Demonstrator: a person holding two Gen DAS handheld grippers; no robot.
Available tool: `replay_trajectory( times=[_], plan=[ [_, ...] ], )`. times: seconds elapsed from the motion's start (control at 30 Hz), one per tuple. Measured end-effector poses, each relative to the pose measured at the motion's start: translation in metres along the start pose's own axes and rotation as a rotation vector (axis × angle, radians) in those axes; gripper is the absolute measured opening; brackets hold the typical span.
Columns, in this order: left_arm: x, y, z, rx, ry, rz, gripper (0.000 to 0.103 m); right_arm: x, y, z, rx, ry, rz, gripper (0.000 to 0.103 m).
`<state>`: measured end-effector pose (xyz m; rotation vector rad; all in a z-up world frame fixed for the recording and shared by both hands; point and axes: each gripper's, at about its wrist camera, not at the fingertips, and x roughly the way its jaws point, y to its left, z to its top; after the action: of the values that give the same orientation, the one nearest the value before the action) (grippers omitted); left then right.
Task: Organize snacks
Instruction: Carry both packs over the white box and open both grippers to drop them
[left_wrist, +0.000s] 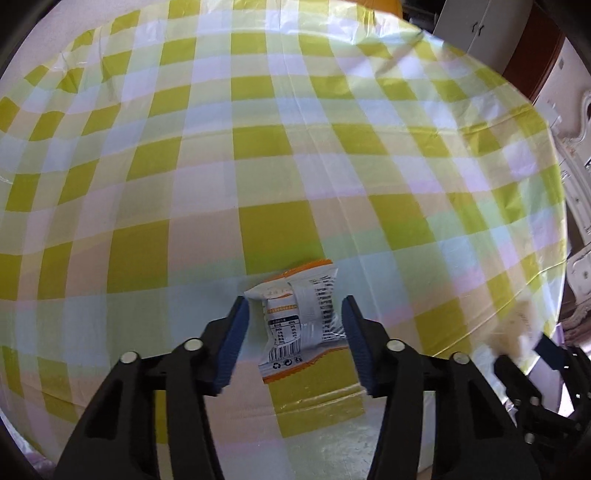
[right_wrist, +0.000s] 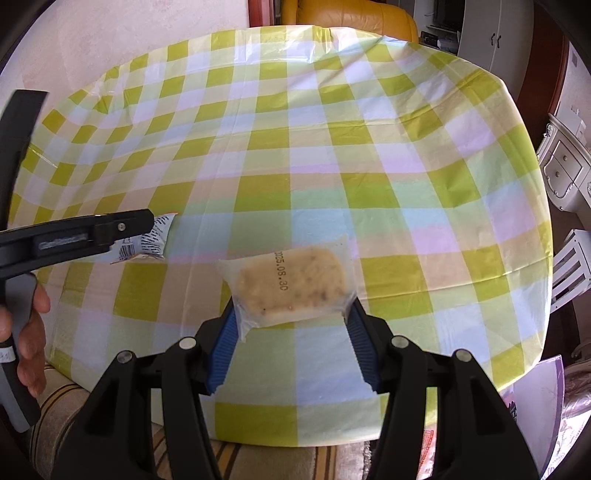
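Observation:
A white and orange snack packet lies on the checked tablecloth, printed back up. My left gripper is open with its blue pads on either side of the packet, not pressing it. In the right wrist view the left gripper shows from the side over that packet. My right gripper holds a clear-wrapped beige cake bar, stamped with a date, between its blue pads above the table. The right gripper also shows blurred at the left wrist view's right edge.
The round table wears a yellow-green checked plastic cloth. An orange chair stands behind it, white furniture to the right, a striped cushion at the near edge. A hand holds the left gripper's handle.

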<state>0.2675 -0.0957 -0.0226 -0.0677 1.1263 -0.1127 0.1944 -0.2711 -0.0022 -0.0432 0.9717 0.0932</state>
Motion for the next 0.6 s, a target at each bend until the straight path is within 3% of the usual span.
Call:
replay_trajectory(
  times=[0.13, 0.17, 0.4, 0.6],
  plan=[
    [-0.002, -0.016, -0.008, 0.070, -0.013, 0.056, 0.033, -0.016, -0.020, -0.011, 0.020, -0.011, -0.050, 0.056],
    [-0.007, -0.023, -0.010, 0.088, -0.019, 0.034, 0.033, -0.020, -0.026, -0.015, 0.030, -0.012, -0.066, 0.056],
    [-0.055, -0.112, -0.048, 0.193, -0.040, -0.269, 0.033, -0.056, -0.077, -0.052, 0.118, -0.008, -0.192, 0.056],
    [-0.076, -0.186, -0.089, 0.259, 0.016, -0.492, 0.033, -0.089, -0.119, -0.085, 0.186, 0.002, -0.289, 0.056]
  ],
)
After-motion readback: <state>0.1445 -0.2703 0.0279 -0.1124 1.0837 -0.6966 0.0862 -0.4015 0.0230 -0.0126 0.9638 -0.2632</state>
